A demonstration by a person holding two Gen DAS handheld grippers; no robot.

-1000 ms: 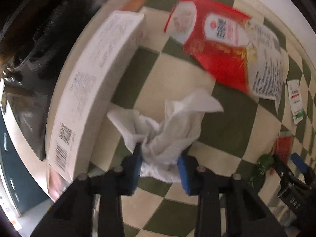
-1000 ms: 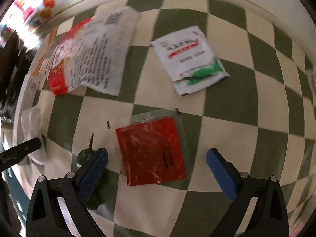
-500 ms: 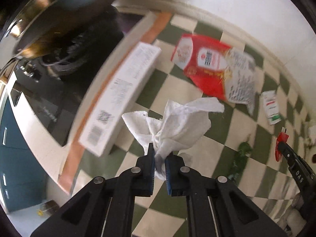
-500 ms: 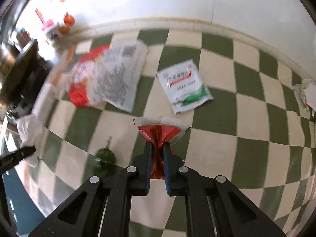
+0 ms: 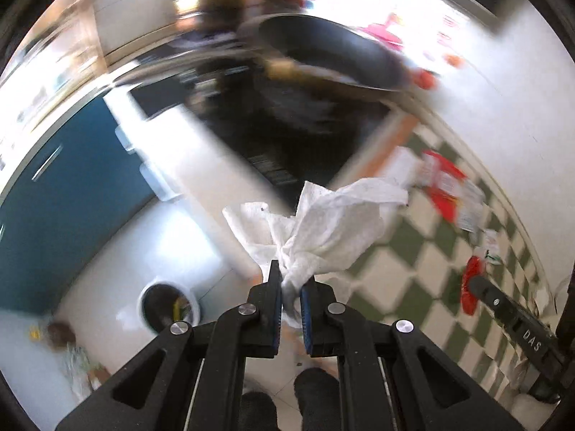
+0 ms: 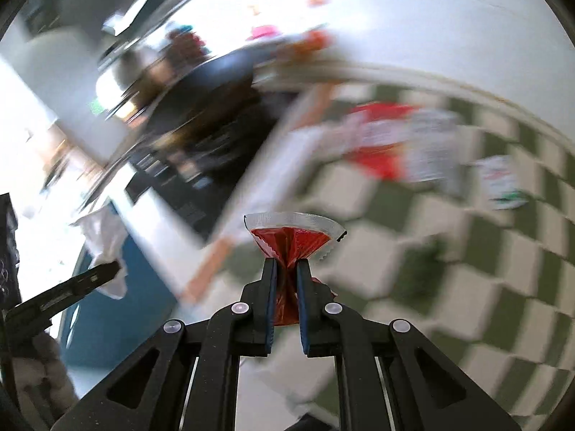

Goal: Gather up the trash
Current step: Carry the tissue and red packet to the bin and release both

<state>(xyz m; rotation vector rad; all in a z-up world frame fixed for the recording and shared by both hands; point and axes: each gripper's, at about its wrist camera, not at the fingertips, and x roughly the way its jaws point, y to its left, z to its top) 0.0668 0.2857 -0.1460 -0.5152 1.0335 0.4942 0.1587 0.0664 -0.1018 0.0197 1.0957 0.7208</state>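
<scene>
My left gripper (image 5: 290, 280) is shut on a crumpled white paper towel (image 5: 323, 222) and holds it in the air past the counter's edge. My right gripper (image 6: 286, 269) is shut on a red sauce packet (image 6: 291, 240), lifted above the checkered cloth (image 6: 485, 269). The right gripper and its packet (image 5: 470, 280) also show at the right of the left wrist view. The towel (image 6: 102, 230) shows at the left of the right wrist view. A small white bin (image 5: 169, 303) with a dark opening stands on the floor below, left of my left gripper.
A big red and white bag (image 6: 402, 143), a small white and green packet (image 6: 501, 181) and a dark green pepper (image 6: 427, 251) lie on the cloth. A dark pan (image 5: 323, 54) sits on a black stove. A long white box (image 6: 273, 176) lies by the cloth's edge. Blue cabinet fronts (image 5: 61, 186) are below.
Both grippers closed on their items, lifted off the cloth and swung left toward the counter edge. The floor and bin have come into the left wrist view.
</scene>
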